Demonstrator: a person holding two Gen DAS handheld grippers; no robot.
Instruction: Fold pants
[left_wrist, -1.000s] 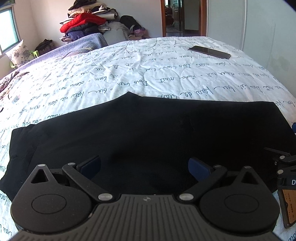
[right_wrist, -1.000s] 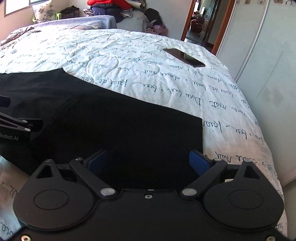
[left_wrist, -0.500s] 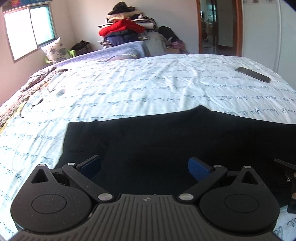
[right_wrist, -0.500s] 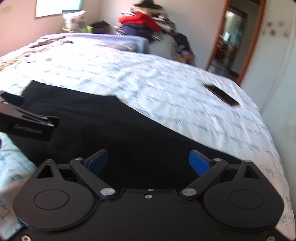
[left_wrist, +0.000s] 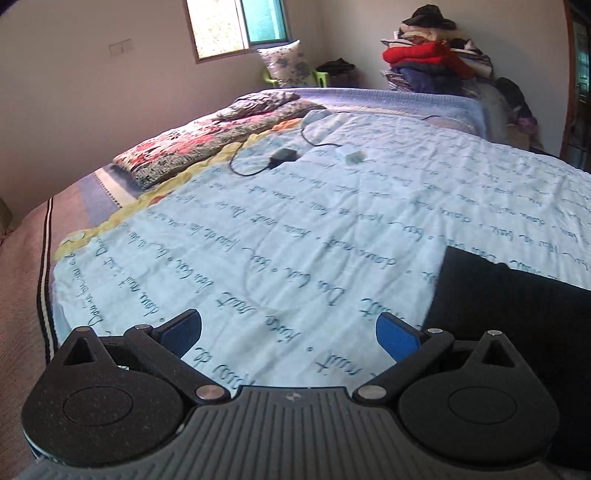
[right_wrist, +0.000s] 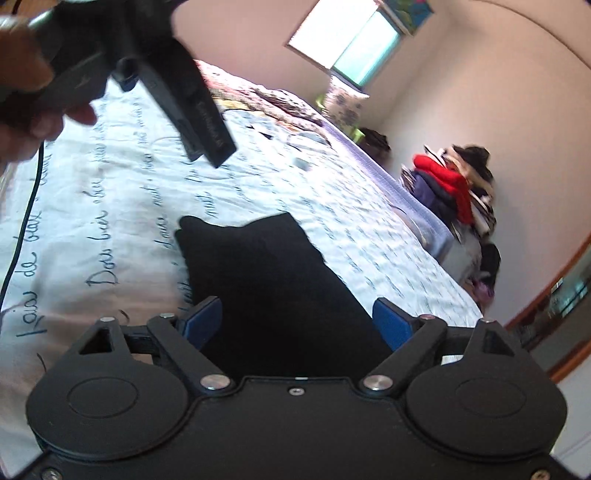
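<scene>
The black pants (left_wrist: 517, 317) lie flat on the white quilt with script writing (left_wrist: 295, 221). In the left wrist view only their end shows, at the right edge. My left gripper (left_wrist: 290, 332) is open and empty above bare quilt, left of the pants. In the right wrist view the pants (right_wrist: 273, 280) run from between the fingers out to a corner. My right gripper (right_wrist: 295, 319) is open and empty just above them. The left gripper's body (right_wrist: 173, 81) shows at the upper left of that view, held in a hand.
A floral blanket (left_wrist: 207, 144) lies at the far left of the bed. A black charger with cable (left_wrist: 282, 155) and a small white box (left_wrist: 352, 155) lie on the quilt. A pile of clothes (left_wrist: 432, 66) stands at the back wall. A cable (right_wrist: 22, 229) hangs at the left.
Both grippers have swung to the left and pulled back. The left one went from over the pants to over bare quilt. The right one has tilted and now looks along the pants.
</scene>
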